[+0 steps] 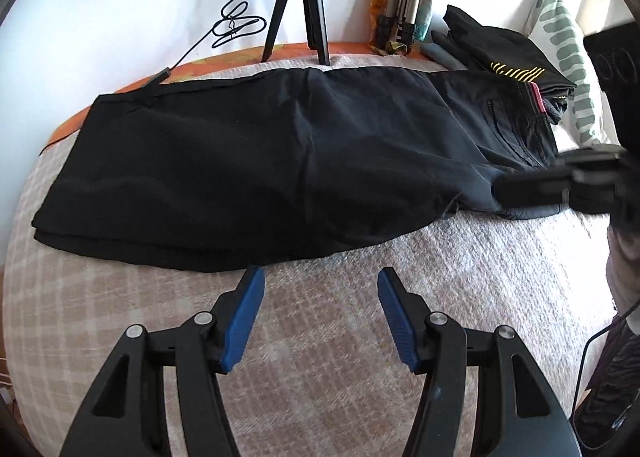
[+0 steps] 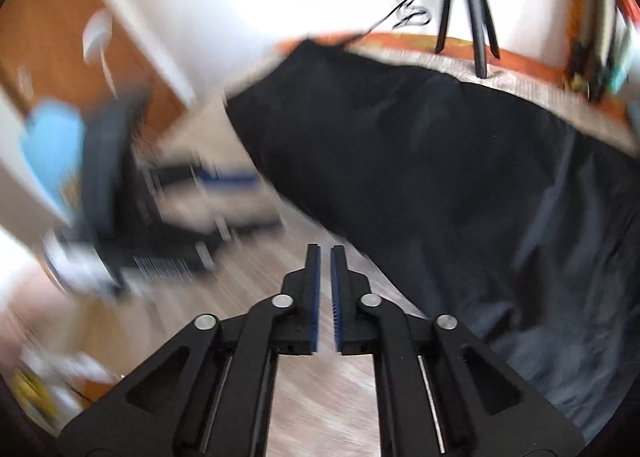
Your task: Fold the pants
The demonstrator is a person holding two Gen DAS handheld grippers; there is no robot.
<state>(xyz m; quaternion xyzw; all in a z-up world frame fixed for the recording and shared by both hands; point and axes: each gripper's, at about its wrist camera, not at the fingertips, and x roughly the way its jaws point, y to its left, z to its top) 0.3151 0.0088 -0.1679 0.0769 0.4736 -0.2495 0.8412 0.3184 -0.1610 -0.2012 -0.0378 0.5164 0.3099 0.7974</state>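
The black pants (image 1: 248,161) lie lengthwise across the bed (image 1: 400,297), one leg stacked on the other, ready for a crosswise fold. Your left gripper (image 1: 320,277) hovers near their edge, fingers spread and empty. Your right gripper (image 2: 325,253) has its fingers nearly together, holding nothing.

Left claw (image 1: 320,277) agape — right claw (image 2: 325,253) near-closed

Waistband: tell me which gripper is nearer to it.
Right. The right gripper is by the pants' waist end, just below the waistband. The left gripper hovers off the near edge at mid-leg, farther away.
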